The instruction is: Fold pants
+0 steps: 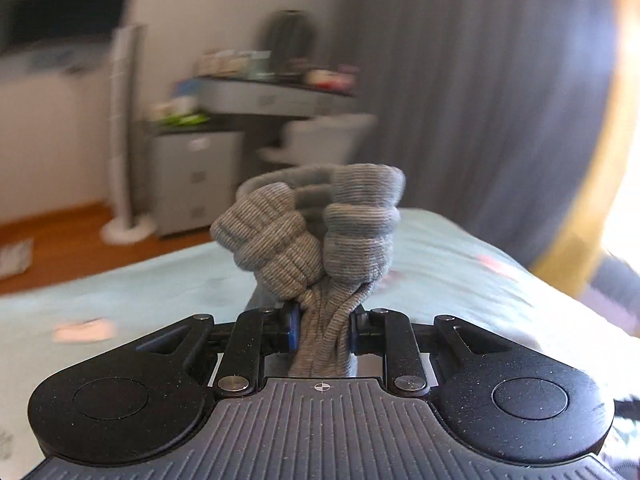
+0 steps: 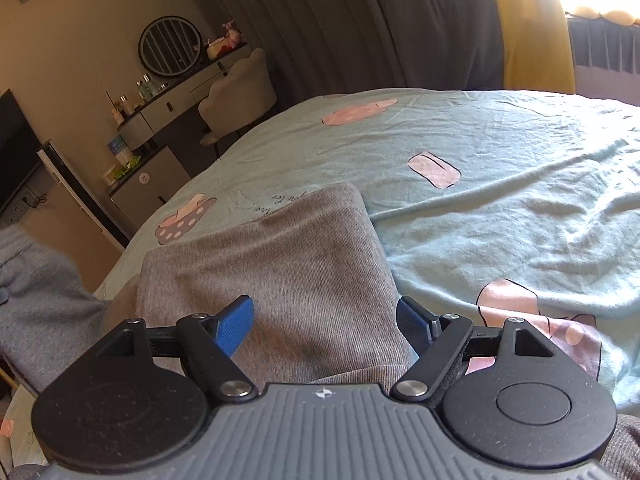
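L claw (image 1: 322, 330) clamped on bunched waistband (image 1: 316, 228), lifted above bed (image 1: 460, 264). R claw (image 2: 325, 322) apart, hovering over pants (image 2: 280, 264) lying on bed at 12 o'clock. Est. early: fold in progress, no neat stack yet.

One pair of grey pants (image 2: 280, 272) lies on one bed (image 2: 500, 184), its bunched elastic waistband (image 1: 316, 232) showing in the left wrist view. Two tongs are in play: the left tongs (image 1: 323, 326) and the right tongs (image 2: 326, 320), each with two blue-padded fingers. The right wrist view also shows one round mirror (image 2: 170, 45), one pale chair (image 2: 240, 92), one pink plush toy (image 2: 232, 34) and four pink prints on the sheet.
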